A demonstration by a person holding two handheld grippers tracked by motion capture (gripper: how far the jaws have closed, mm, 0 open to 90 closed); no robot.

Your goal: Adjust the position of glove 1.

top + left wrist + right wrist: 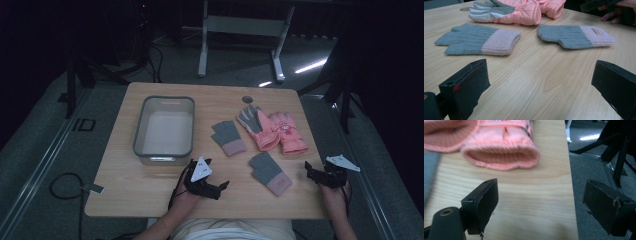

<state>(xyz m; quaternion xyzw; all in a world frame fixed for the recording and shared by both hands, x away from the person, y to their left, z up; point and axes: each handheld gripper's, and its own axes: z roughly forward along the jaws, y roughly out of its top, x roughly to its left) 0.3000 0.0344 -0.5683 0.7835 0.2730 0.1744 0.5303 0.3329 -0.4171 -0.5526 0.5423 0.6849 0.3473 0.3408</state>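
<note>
Gloves lie loose right of the empty grey bin [164, 129] in the high view, seemingly awaiting sorting; the left gripper [541, 85] view faces both grey knit gloves [477, 40] between wide, empty jaws, while the right gripper [540, 205], equally wide and empty, fronts the pink glove cuff [501, 155] near the table's right edge [567, 195].

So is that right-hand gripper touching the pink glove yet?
Apart. In the right gripper view, bare wood lies between the right gripper and the cuff of the pink glove; its fingers stand wide open with nothing between them.
</note>
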